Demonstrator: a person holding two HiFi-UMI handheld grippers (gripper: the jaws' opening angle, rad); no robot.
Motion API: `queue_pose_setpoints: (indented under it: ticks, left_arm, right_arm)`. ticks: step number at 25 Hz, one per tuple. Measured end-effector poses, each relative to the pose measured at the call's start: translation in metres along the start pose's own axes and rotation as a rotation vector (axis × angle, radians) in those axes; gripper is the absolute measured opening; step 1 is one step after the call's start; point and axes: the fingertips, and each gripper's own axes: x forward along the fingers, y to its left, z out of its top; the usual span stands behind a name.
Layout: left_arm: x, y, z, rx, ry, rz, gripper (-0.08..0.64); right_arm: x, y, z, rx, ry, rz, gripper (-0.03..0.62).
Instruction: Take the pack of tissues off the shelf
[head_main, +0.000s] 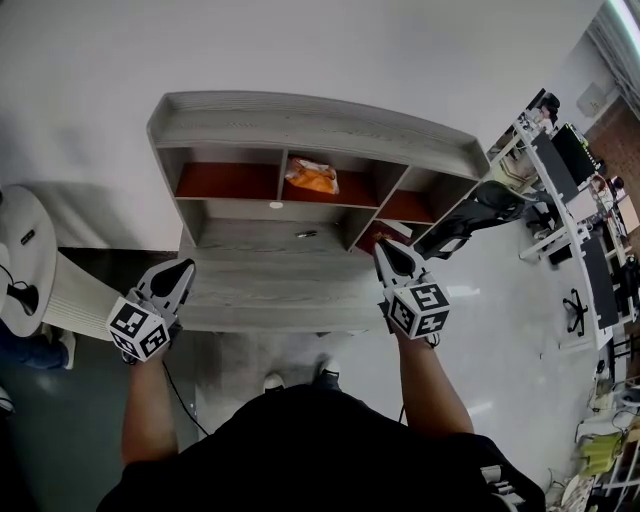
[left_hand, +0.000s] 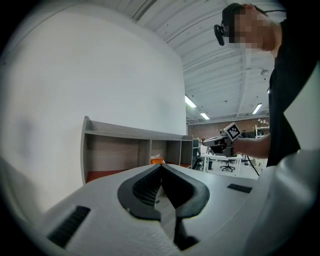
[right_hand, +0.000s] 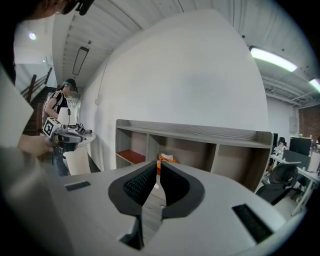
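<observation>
An orange pack of tissues (head_main: 312, 177) lies in the middle compartment of the grey wooden shelf (head_main: 300, 120), on its red-brown floor. The left gripper view shows the pack (left_hand: 157, 160) just past the jaw tips, and the right gripper view shows the pack (right_hand: 165, 159) the same way. My left gripper (head_main: 185, 268) is shut and empty, held over the left end of the grey ledge (head_main: 270, 290) in front of the shelf. My right gripper (head_main: 382, 248) is shut and empty too, over the ledge's right end. Both are well short of the pack.
A round white table (head_main: 25, 255) stands to the left of the shelf. A black office chair (head_main: 480, 215) sits at the shelf's right end, with desks (head_main: 580, 220) beyond it. The white wall rises behind the shelf. The left and right compartments hold nothing I can see.
</observation>
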Motion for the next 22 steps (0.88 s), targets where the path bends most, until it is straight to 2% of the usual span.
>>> queue_pose_setpoints:
  ticks: [6,11,13,22]
  left_arm:
    - [0.01,-0.014,0.003,0.026,0.011,0.008,0.017]
    - [0.017,-0.019,0.013,0.044,0.009,0.062,0.017]
    - [0.022,-0.022,0.017,0.038,0.006,0.086,0.017]
    - [0.051,-0.046,0.019,0.052,0.035,0.117,0.017]
  right_arm:
    - [0.001,-0.016,-0.005,0.01,-0.001,0.019,0.018]
    - [0.01,-0.035,-0.005,0.008,-0.019,0.054,0.029]
    - [0.014,-0.045,-0.005,0.004,-0.021,0.068,0.054]
    - [0.038,-0.073,-0.004,0.0,-0.028,0.144,0.072]
